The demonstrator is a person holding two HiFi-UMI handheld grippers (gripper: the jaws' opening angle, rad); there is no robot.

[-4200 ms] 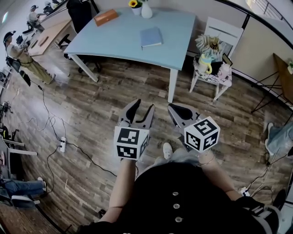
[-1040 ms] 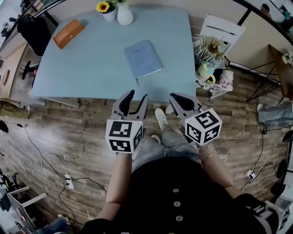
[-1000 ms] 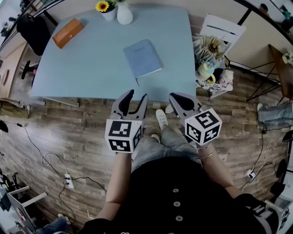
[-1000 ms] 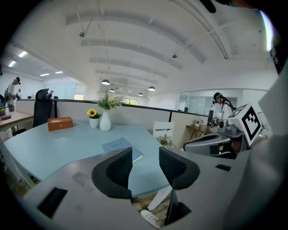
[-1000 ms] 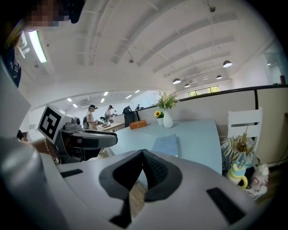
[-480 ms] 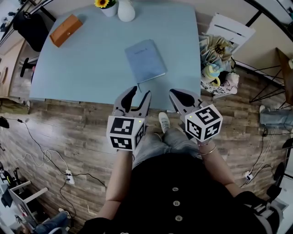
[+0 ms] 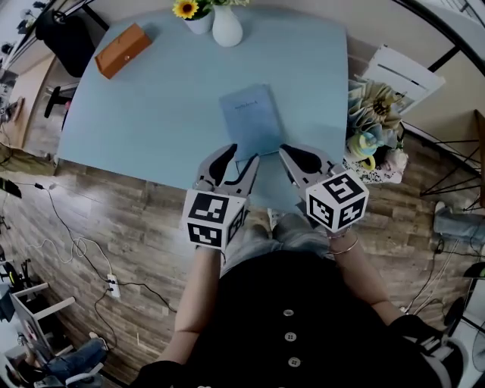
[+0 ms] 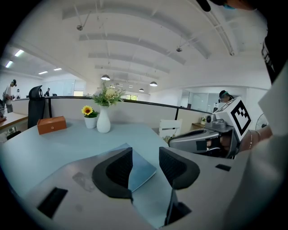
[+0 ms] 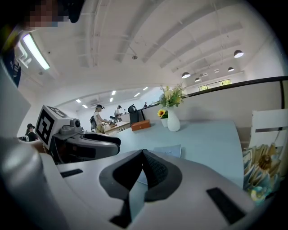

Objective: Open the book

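1. The fingers (image 8: 118, 170) of the left gripper (image 7: 239, 161) stand apart with nothing between them. Those of the right gripper (image 9: 143, 152) are pressed together and hold nothing.
2. The book (image 7: 250, 121) lies shut and flat on the blue table (image 7: 151, 106), close to the near edge. It is just past the tips of both grippers. Neither one seems to touch it.
3. It looks thin and light. Its cover looks smooth, so it may slide on the table when pushed.
4. I think the best place to take hold is the loose edge of the cover, lifting only that. The other gripper could press the book down. I cannot tell which long side is the spine.
5. At the far edge stand a white vase (image 7: 227, 26) and a sunflower (image 7: 186, 9). An orange box (image 7: 123, 49) lies at the far left.
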